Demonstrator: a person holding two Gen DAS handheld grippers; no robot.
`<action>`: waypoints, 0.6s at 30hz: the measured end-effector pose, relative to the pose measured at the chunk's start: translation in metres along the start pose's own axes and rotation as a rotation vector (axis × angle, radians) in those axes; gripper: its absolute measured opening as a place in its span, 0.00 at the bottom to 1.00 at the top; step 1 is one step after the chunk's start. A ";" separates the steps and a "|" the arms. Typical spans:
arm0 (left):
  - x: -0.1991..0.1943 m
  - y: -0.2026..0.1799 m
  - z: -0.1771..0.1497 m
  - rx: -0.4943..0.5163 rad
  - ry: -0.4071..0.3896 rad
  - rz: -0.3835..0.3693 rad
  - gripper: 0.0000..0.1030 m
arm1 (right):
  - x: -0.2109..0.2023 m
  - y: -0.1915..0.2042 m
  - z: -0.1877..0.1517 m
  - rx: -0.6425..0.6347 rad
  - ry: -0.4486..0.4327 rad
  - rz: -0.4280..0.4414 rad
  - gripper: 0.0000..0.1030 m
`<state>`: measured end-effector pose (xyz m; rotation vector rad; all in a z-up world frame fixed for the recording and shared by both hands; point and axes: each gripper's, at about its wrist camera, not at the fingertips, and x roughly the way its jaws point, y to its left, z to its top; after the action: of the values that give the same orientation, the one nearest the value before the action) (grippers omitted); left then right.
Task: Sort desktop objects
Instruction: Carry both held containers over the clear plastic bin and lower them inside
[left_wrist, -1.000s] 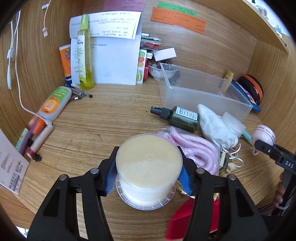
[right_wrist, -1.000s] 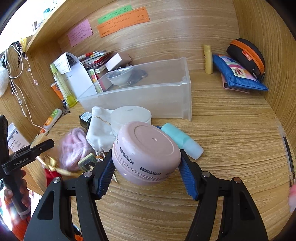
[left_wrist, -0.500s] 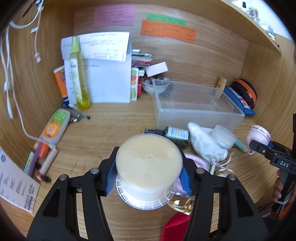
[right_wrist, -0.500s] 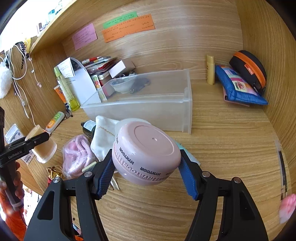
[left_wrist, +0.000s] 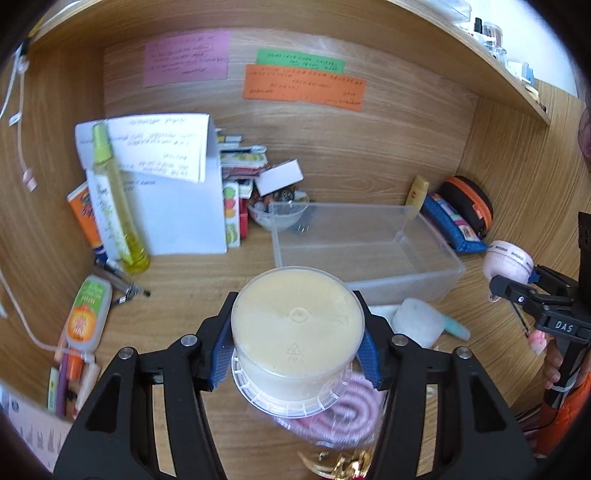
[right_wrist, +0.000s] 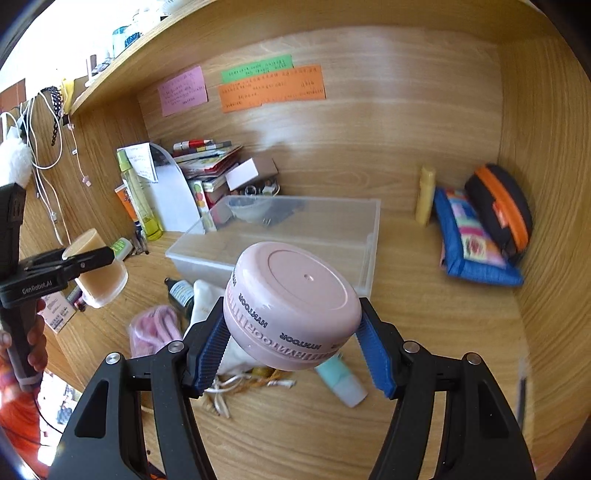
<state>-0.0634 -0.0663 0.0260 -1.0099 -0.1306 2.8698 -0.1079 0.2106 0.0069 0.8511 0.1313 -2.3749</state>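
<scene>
Over the last second I had lifted both tools clear of the clutter, my left gripper (left_wrist: 297, 341) clamped on the cream translucent plastic tub (left_wrist: 295, 332) and my right gripper (right_wrist: 291, 350) clamped on the pink round jar (right_wrist: 291, 306), each now hanging short of the clear plastic bin (right_wrist: 280, 236) ahead, ready for dropping in.
</scene>
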 end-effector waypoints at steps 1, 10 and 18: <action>0.002 -0.001 0.005 0.002 0.001 -0.011 0.55 | 0.002 -0.001 0.004 -0.003 0.001 -0.002 0.60; 0.028 -0.010 0.046 0.024 0.024 -0.082 0.55 | 0.031 -0.011 0.034 -0.021 0.026 -0.008 0.60; 0.066 -0.018 0.075 0.043 0.053 -0.099 0.55 | 0.070 -0.018 0.063 -0.045 0.070 0.000 0.60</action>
<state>-0.1606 -0.0445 0.0456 -1.0399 -0.1111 2.7424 -0.1954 0.1721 0.0118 0.9133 0.2121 -2.3336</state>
